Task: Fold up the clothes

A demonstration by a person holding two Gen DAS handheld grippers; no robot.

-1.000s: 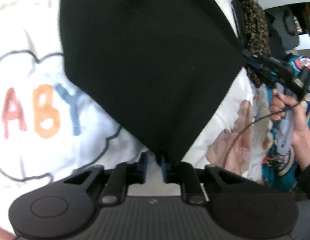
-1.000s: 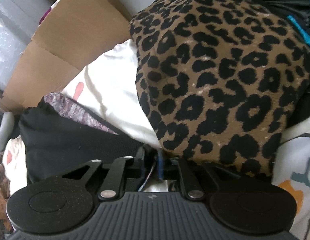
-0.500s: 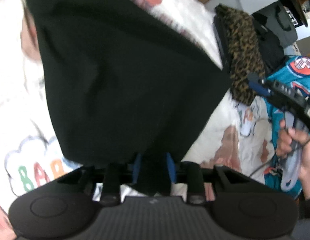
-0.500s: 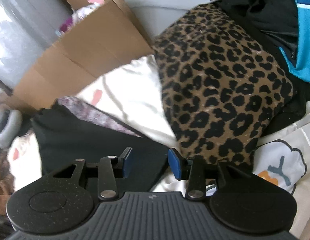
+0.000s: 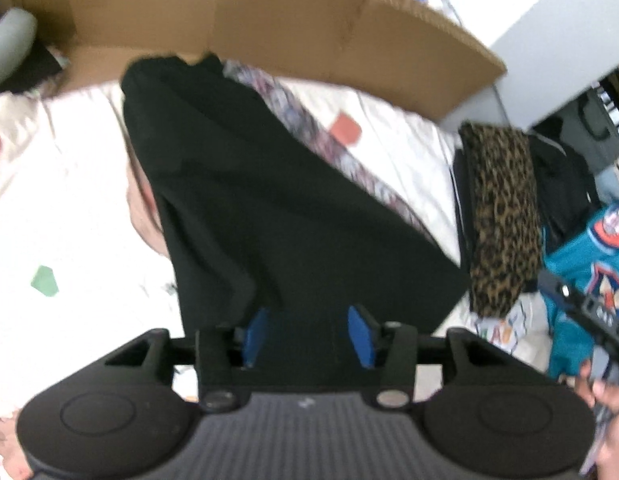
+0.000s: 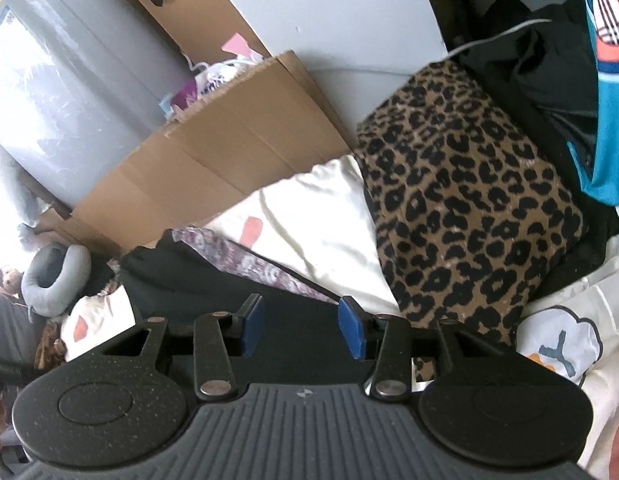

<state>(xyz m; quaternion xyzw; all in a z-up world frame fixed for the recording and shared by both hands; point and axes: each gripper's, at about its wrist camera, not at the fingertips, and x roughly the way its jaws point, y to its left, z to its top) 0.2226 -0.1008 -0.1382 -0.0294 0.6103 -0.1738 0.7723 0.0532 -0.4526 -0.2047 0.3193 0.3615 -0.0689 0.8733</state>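
A black garment (image 5: 277,208) lies folded on the white printed bedsheet (image 5: 49,208), with a purple patterned lining showing along its far edge. My left gripper (image 5: 307,336) stands open just above its near edge, blue pads apart and holding nothing. In the right wrist view the same black garment (image 6: 197,280) lies low in front of my right gripper (image 6: 301,330), which is also open over the cloth. A folded leopard-print garment (image 6: 465,216) sits to the right of it, also seen as the leopard-print piece (image 5: 501,216) in the left wrist view.
A brown cardboard sheet (image 5: 249,20) stands behind the bed. Dark clothes (image 6: 541,64) and a teal jersey (image 5: 581,264) pile at the right. A grey neck pillow (image 6: 53,276) lies far left. A person's hand (image 5: 605,396) holds the other gripper at the right edge.
Both grippers were shut on the black garment a second ago; both have opened and let it go. It now lies flat on the bed, and both cameras have pulled back.
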